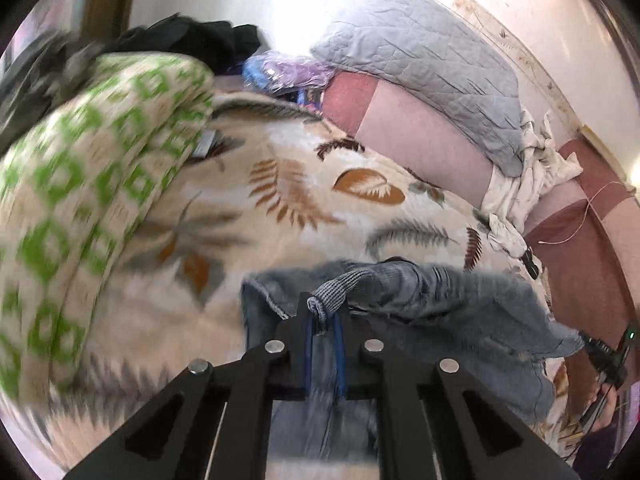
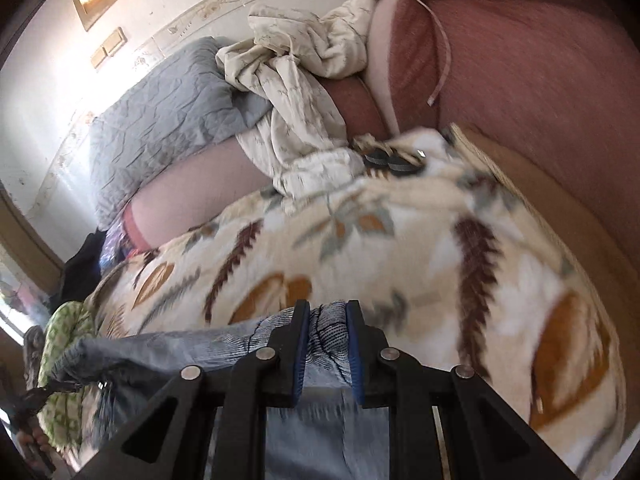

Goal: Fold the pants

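The pants are blue denim jeans [image 1: 460,300] with a ribbed edge, held up over a bed. My left gripper [image 1: 324,320] is shut on a bunched ribbed edge of the jeans, and the cloth hangs down between its fingers. My right gripper [image 2: 328,320] is shut on another part of the same edge of the jeans [image 2: 180,348], which stretch away to the left towards the other gripper [image 2: 36,396]. The right gripper [image 1: 604,356] shows at the far right of the left wrist view.
A cream blanket with a leaf pattern [image 1: 304,196] covers the bed under the jeans. A green-and-white quilt [image 1: 92,176] is heaped at the left. A grey pillow [image 1: 424,60], a crumpled white cloth [image 2: 304,92] and dark clothes [image 1: 192,36] lie by the wall.
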A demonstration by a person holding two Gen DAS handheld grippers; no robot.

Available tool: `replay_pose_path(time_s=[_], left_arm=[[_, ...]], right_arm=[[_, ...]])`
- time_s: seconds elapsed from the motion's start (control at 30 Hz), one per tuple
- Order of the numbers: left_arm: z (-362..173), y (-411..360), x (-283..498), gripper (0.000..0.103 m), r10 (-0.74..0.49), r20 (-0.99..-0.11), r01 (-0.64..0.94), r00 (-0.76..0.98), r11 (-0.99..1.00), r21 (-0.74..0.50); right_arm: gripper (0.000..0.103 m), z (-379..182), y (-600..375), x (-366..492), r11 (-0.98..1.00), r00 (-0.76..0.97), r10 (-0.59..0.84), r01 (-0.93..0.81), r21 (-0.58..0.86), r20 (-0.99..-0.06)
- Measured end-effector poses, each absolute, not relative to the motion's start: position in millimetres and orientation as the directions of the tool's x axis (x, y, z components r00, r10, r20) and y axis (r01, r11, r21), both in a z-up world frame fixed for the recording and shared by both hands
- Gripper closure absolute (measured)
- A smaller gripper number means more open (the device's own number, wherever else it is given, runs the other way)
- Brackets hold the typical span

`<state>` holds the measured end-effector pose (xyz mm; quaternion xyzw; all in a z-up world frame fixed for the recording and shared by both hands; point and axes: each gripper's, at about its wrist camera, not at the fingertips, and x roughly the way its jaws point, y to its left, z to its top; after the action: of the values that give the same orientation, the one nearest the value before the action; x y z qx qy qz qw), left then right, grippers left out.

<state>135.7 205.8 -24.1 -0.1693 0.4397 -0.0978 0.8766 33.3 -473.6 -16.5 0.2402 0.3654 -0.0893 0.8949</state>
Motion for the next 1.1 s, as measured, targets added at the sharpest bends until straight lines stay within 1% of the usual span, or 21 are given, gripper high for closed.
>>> replay_pose_path(time_s=[0.13,0.27,0.33,0.37,0.4,0.47,0.5,0.57,0.6,0.67,0.7,0.73,0.83,0.9,1.0,1.07,1.1], left_arm=[[-50.7,219.5,102.4,0.094,-0.341,-0.742,-0.001,0.578,0.909,-0.418],[-71.7,220.2,77.3,0.094,-0.311,-0.775,-0.003,0.550,0.927,-0.375],[-76.8,223.3,69.2,0.094,-0.314,-0.776,0.002,0.546,0.927,-0.374],[-78.4,225.2,67.7,0.094,-0.313,-0.778,0.001,0.544,0.928,-0.373],[-79.7,226.9,66.7,0.093,-0.314,-0.780,-0.004,0.541,0.927,-0.375],[-83.2,229.4,65.5,0.093,-0.323,-0.788,-0.013,0.525,0.922,-0.386],[-84.1,229.0,65.1,0.093,-0.321,-0.795,-0.011,0.515,0.924,-0.381],[-82.8,229.0,64.7,0.093,-0.308,-0.803,-0.018,0.510,0.930,-0.368],[-81.1,230.2,63.5,0.092,-0.309,-0.801,-0.020,0.512,0.928,-0.371],[-75.1,232.7,59.1,0.092,-0.289,-0.798,-0.037,0.529,0.931,-0.362],[-72.4,234.1,57.2,0.092,-0.270,-0.797,-0.049,0.541,0.935,-0.351],[-67.9,237.2,54.0,0.092,-0.229,-0.796,-0.075,0.561,0.943,-0.324],[-57.1,243.5,45.8,0.092,-0.167,-0.782,-0.128,0.600,0.945,-0.300],[-49.2,234.9,43.7,0.092,-0.172,-0.771,-0.100,0.613,0.951,-0.292],[-37.4,203.0,43.3,0.092,-0.238,-0.747,0.012,0.621,0.956,-0.294],[-36.5,169.1,45.2,0.089,-0.296,-0.735,0.112,0.610,0.950,-0.290],[-37.3,157.2,47.6,0.083,-0.311,-0.734,0.140,0.603,0.948,-0.287]], right_arm=[[0.084,-36.5,-471.9,-18.7,0.845,0.719,0.055,0.337,0.417,-0.693],[0.084,-59.7,-462.2,-62.4,0.840,0.698,0.089,0.331,0.431,-0.711],[0.084,-72.1,-458.0,-71.0,0.847,0.671,0.097,0.333,0.415,-0.736],[0.081,-81.1,-457.2,-73.9,0.850,0.642,0.099,0.342,0.400,-0.760],[0.081,-86.5,-457.6,-76.2,0.849,0.623,0.097,0.355,0.391,-0.776],[0.077,-95.6,-461.1,-78.9,0.838,0.590,0.116,0.373,0.397,-0.799],[0.076,-96.8,-465.0,-80.6,0.829,0.577,0.118,0.391,0.400,-0.808],[0.076,-90.9,-471.6,-83.4,0.819,0.591,0.122,0.393,0.417,-0.797],[0.074,-83.8,-475.5,-84.0,0.820,0.607,0.102,0.397,0.412,-0.788],[0.056,-67.3,-479.0,-81.0,0.832,0.637,0.052,0.399,0.386,-0.769],[0.052,-61.7,-478.9,-78.3,0.836,0.648,0.044,0.393,0.384,-0.761],[0.045,-57.5,-477.5,-74.7,0.839,0.655,0.044,0.386,0.384,-0.754],[0.043,-51.1,-467.3,-53.0,0.857,0.652,0.039,0.368,0.361,-0.757],[0.042,-53.2,-463.6,-32.8,0.869,0.625,0.011,0.380,0.316,-0.781],[0.042,-65.2,-465.3,-8.4,0.864,0.600,0.022,0.391,0.317,-0.800],[0.041,-77.0,-471.2,4.1,0.848,0.571,0.026,0.422,0.321,-0.820],[0.041,-84.7,-476.1,10.2,0.834,0.558,0.032,0.441,0.330,-0.829]])
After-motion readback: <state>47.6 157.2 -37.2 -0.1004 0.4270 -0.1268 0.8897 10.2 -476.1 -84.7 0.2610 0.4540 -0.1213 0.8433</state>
